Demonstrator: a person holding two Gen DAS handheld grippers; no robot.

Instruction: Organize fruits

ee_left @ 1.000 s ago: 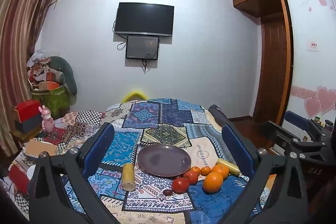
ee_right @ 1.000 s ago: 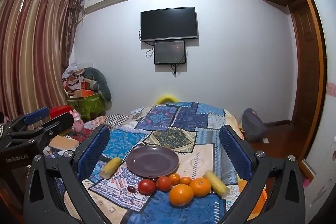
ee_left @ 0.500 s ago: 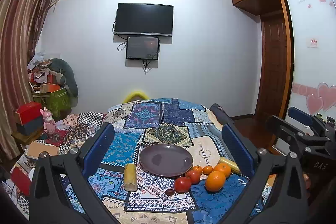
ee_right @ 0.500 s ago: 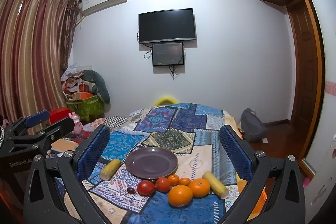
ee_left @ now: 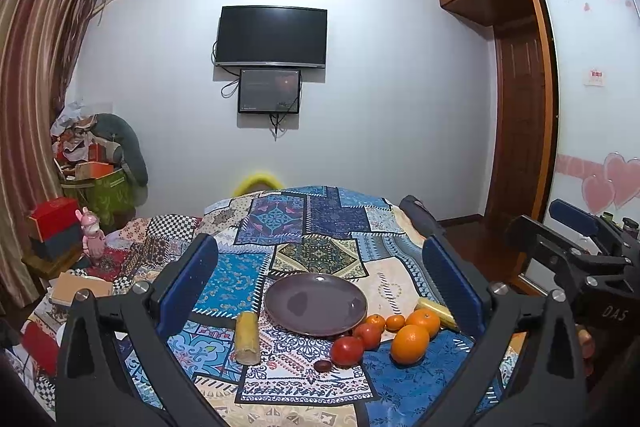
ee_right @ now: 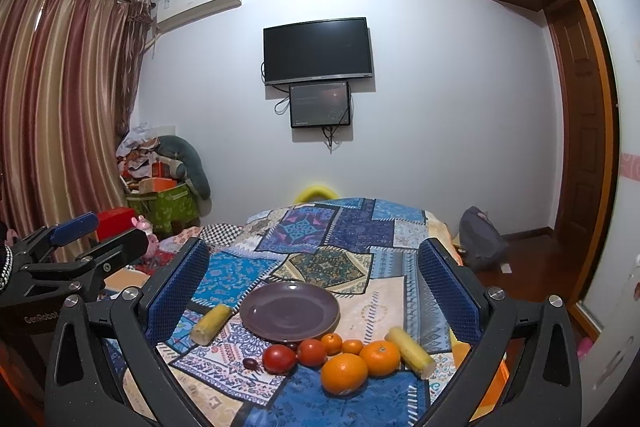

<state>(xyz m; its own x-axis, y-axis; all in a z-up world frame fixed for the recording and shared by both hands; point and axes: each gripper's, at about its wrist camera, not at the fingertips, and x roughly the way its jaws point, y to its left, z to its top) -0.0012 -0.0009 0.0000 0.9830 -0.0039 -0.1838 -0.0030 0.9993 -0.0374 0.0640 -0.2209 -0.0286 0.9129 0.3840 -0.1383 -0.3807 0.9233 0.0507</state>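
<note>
Left gripper: jaws spread wide, holding nothing, held above the near table edge.
Right gripper: likewise wide open and empty.
Plate: dark, bare, mid-table on the patchwork cloth.
Fruit: large orange, second orange, two tomatoes in a row just in front of the plate.
Key relation: row lies ahead and below both grippers, right of the left gripper's centre; right one looks nearer.
Corn: long axis angled away leftward.
</note>
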